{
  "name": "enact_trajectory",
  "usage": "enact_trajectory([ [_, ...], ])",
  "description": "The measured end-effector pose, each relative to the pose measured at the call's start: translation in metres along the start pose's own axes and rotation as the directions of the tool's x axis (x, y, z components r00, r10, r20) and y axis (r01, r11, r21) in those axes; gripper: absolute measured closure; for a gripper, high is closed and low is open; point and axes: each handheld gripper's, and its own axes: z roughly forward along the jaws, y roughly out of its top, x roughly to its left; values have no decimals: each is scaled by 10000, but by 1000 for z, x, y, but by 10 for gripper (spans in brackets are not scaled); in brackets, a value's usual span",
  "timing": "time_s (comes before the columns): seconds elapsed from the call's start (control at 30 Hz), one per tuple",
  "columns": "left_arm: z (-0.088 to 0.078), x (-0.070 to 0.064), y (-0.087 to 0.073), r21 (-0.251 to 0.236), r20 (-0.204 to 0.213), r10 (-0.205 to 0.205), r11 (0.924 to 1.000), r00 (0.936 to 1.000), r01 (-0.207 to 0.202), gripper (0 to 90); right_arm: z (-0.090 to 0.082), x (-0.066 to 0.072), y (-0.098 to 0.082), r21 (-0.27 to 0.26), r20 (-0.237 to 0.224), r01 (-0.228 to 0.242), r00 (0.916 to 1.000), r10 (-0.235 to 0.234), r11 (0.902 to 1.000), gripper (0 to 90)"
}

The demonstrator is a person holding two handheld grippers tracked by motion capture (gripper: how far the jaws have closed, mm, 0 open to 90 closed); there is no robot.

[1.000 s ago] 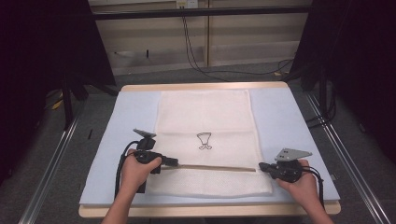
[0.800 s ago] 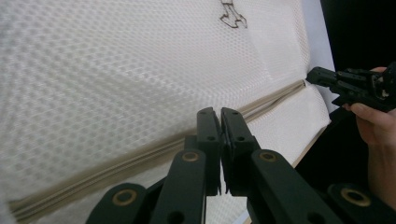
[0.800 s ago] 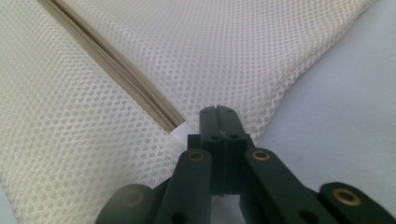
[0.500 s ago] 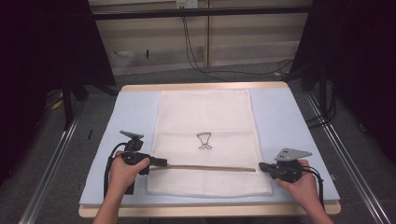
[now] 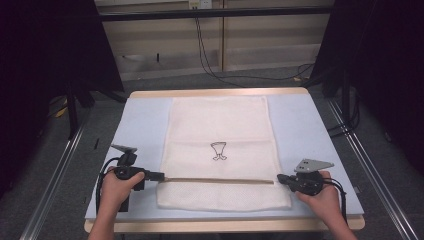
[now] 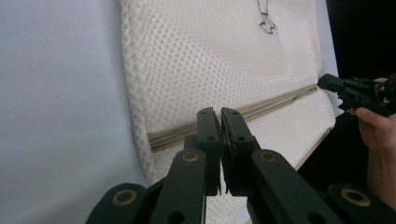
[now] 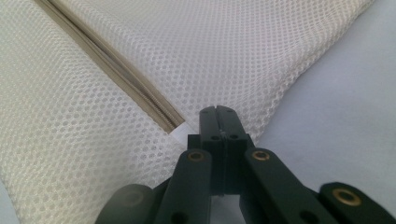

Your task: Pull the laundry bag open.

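A white mesh bag (image 5: 220, 125) with a small black drawing (image 5: 218, 150) lies flat on the pale blue table top (image 5: 145, 120). A tan zipper (image 5: 220, 180) runs across it near the front. My left gripper (image 5: 161, 175) lies at the zipper's left end, by the bag's left edge, jaws shut. In the left gripper view the left gripper (image 6: 220, 112) stands over the zipper (image 6: 280, 98); I see nothing pinched between its jaws. My right gripper (image 5: 280, 177) rests at the zipper's right end. In the right gripper view the right gripper (image 7: 217, 109) is shut beside a white tab (image 7: 180, 133) ending the zipper (image 7: 116, 70).
The table's wooden front edge (image 5: 225, 225) runs just below both hands. Metal rails (image 5: 365, 155) flank the table on both sides. Cables (image 5: 240, 75) trail on the floor beyond the far edge. Dark curtains stand at left and right.
My left hand and gripper have slid left along the zipper line to the bag's left edge. The right hand has stayed where it was.
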Motion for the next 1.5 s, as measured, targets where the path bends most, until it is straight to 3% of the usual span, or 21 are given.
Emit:
enact_trajectory([
  [0.23,-7,13,-4,-106,-121,-205,9997,9997,204,865,0,0,0,18,6,35,10000,-35,10000,900],
  [0.3,-11,15,-5,-208,-1142,-120,9997,9934,96,900,0,0,0,18,4,28,10000,-28,10000,900],
  [0.4,-22,24,-9,-474,-717,-364,9983,9968,330,900,0,0,0,12,20,51,10000,-51,10000,900],
  [0.47,-26,26,-11,-435,-855,-341,9986,9958,305,900,0,0,0,21,13,40,10000,-40,10000,900],
  [0.73,-24,16,-9,-912,-399,-149,9958,9991,112,868,0,1,0,9,41,64,10000,-64,10000,900],
  [0.9,-15,11,-9,-657,-223,-39,9978,9997,25,793,0,0,0,9,31,65,10000,-65,10000,900],
  [1.0,-10,8,-9,-674,-262,-180,9976,9995,162,764,0,1,0,16,33,43,10000,-43,10000,900],
  [1.13,0,9,-9,-233,-174,-340,9992,9993,336,724,0,1,0,28,29,52,10000,-52,10000,900],
  [1.33,6,7,-6,-265,-172,-361,9990,9992,356,731,0,0,0,36,18,45,10000,-45,10000,900],
  [1.5,12,8,-4,-185,-145,-481,9987,9987,478,856,0,0,0,29,28,91,10000,-91,10000,900],
])
